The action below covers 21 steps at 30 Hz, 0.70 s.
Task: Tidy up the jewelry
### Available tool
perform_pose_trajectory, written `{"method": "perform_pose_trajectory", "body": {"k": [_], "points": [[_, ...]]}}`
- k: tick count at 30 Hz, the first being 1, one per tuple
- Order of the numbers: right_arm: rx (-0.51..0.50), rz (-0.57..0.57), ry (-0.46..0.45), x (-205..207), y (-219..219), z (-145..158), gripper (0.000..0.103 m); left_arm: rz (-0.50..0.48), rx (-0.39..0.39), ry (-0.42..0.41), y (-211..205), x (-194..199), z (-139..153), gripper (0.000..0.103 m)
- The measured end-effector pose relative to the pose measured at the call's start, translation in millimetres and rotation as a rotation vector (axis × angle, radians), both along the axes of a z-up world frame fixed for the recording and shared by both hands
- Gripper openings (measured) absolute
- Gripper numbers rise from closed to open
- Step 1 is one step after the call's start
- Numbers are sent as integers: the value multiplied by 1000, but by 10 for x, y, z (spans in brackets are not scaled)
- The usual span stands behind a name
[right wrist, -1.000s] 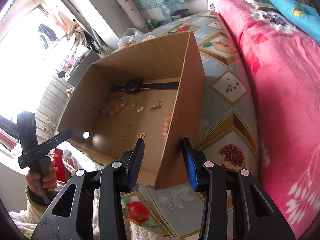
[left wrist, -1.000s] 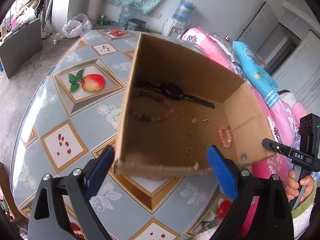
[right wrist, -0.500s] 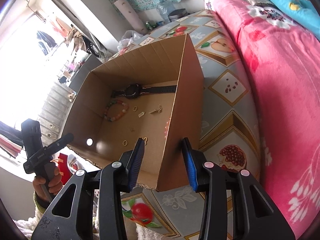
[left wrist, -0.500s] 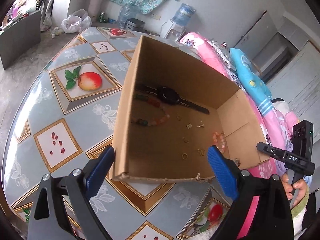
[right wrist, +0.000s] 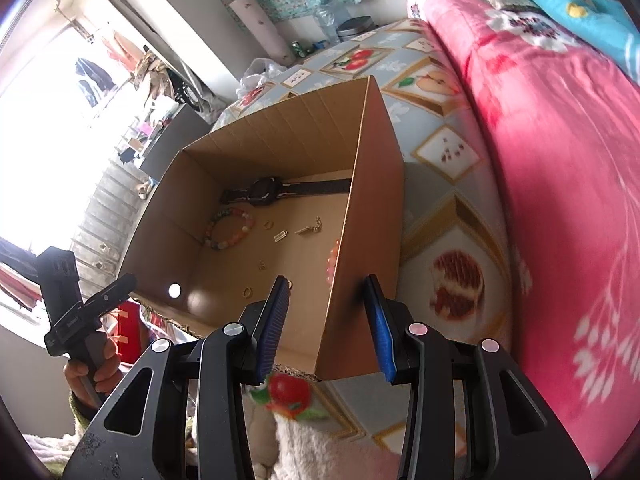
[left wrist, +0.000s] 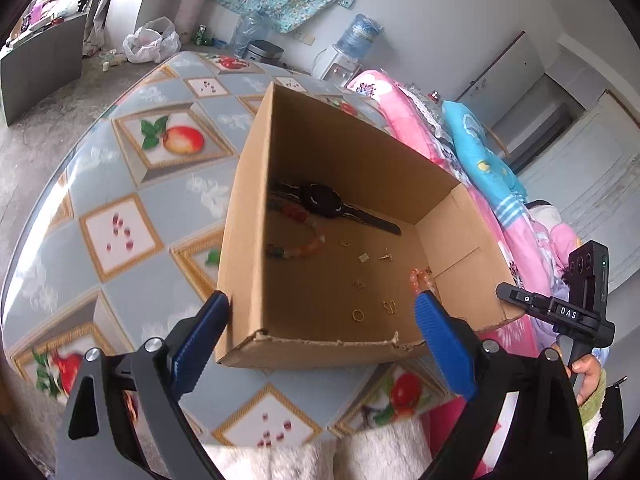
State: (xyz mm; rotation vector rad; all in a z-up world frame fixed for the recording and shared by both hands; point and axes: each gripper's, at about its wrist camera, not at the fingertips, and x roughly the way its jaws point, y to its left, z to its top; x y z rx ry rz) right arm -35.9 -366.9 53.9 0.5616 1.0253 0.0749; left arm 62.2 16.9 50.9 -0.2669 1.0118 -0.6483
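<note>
The left gripper, with blue ribbed pads, stands spread wide across the near corner of the open brown cardboard box, one pad outside the box's left wall and the other over its inside, neither seen pressing on the card. The right gripper straddles the box's right wall with its blue pads part-way spread, one inside and one outside, a gap visible on each side of the wall. On the box floor lie a black wristwatch along the far wall, a bracelet of mixed coloured beads just in front of it, an orange bead bracelet against the right wall, and several small gold rings and earrings scattered between them. The box sits on a table covered in a grey fruit-print cloth, beside a bed with a pink floral quilt.
</note>
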Motion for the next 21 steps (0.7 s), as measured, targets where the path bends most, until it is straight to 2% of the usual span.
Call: {"method": "perform_pose_trajectory", "body": {"k": [4,9,12,15,18,21], "points": [[7,-19,3,-143,53,-89,40,-8,12,11,7,-139,-87,91],[8,-77,-37,-237,83,-76,44,-9,9,-59,30,-277,-61,92],[-72,-132,-76,-404,187,12,58,42,36,-159,95,-447,39,93],[-202,-192,-124,-666,328,127,68,95,119,-253,141,-618,114,98],[-291,-225,-150,-884,481,171,81,136,181,-311,195,-769,145,98],[-336,-215,-132,-988,667,113,85,165,251,-333,199,-877,140,98]]}}
